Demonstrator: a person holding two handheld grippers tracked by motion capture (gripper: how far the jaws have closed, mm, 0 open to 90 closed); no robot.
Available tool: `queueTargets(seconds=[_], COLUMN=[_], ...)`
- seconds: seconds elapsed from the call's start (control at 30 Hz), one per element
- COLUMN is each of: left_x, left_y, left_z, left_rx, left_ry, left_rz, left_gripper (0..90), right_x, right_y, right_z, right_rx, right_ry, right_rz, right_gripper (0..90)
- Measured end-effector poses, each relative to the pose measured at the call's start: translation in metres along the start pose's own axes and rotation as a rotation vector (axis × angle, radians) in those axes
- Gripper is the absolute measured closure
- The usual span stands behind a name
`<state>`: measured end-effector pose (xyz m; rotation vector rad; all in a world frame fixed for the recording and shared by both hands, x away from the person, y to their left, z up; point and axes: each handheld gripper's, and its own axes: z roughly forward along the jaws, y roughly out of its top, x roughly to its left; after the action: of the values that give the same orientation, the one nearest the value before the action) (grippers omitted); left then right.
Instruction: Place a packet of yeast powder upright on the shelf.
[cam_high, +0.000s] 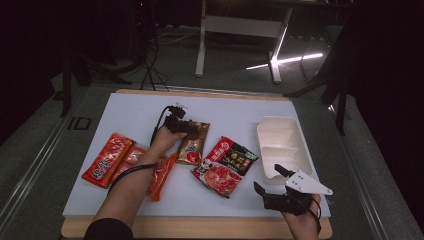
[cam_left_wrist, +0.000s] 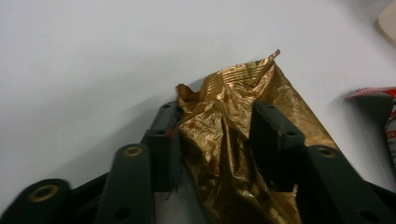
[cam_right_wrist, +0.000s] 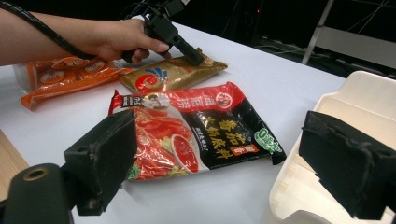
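From the high view, the left claw (cam_high: 186, 127) sits on the far end of the gold packet (cam_high: 193, 144), which lies flat near the middle of the white counter (cam_high: 125, 115). 2 orange-red packets (cam_high: 111, 159) lie to its left, a red-and-black packet (cam_high: 226, 165) to its right, and a white tray (cam_high: 283, 142) beyond that. The right claw (cam_high: 267, 181) hovers near the tray's near corner.

In the left gripper view, both jaws pinch the crumpled gold packet (cam_left_wrist: 229, 140) between them, foil bunched up in the gap.

In the right gripper view, the right claw (cam_right_wrist: 224, 158) stands wide with nothing in it, above the red-and-black packet (cam_right_wrist: 196, 130) and the tray (cam_right_wrist: 355, 98); the left claw (cam_right_wrist: 194, 57) presses the gold packet (cam_right_wrist: 163, 77).
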<state>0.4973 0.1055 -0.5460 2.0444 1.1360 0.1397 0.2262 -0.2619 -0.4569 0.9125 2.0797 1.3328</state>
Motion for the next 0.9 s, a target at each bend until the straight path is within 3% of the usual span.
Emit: queueTargets(seconds=[0.1,0.13,0.2,0.37,0.5,0.57,0.9], left_x=[-0.001,-0.003,-0.008,-0.013,-0.018,-0.018,-0.032], left_y=[0.001,0.001,0.001,0.003,0.004,0.005,0.01], left_z=[0.0,0.0,0.0,-0.006,-0.016,-0.021,-0.04], left_rx=[0.008,0.014,0.017,-0.006,-0.053,-0.07,-0.134], left_ry=[0.029,0.046,0.07,0.09,0.085,0.074,0.06], left_rz=[0.002,0.03,0.049,0.072,0.09,0.069,0.064], left_gripper=[74.6,82.3,88.0,89.3,89.5,89.6,89.9], right_x=[0.0,-0.001,-0.001,-0.003,-0.003,-0.003,-0.003], right_y=[0.0,0.0,0.0,0.0,0.001,0.001,0.003], right_z=[0.0,0.0,0.0,-0.002,-0.002,-0.002,-0.003], right_rx=[0.003,0.004,0.002,-0.01,-0.01,-0.014,-0.015], right_ry=[0.002,0.002,0.0,-0.006,-0.01,-0.012,-0.008], right_rz=[-0.001,-0.001,0.003,0.018,0.012,0.016,0.017], right_gripper=[12.9,12.9,13.0,13.3,13.2,13.2,10.9])
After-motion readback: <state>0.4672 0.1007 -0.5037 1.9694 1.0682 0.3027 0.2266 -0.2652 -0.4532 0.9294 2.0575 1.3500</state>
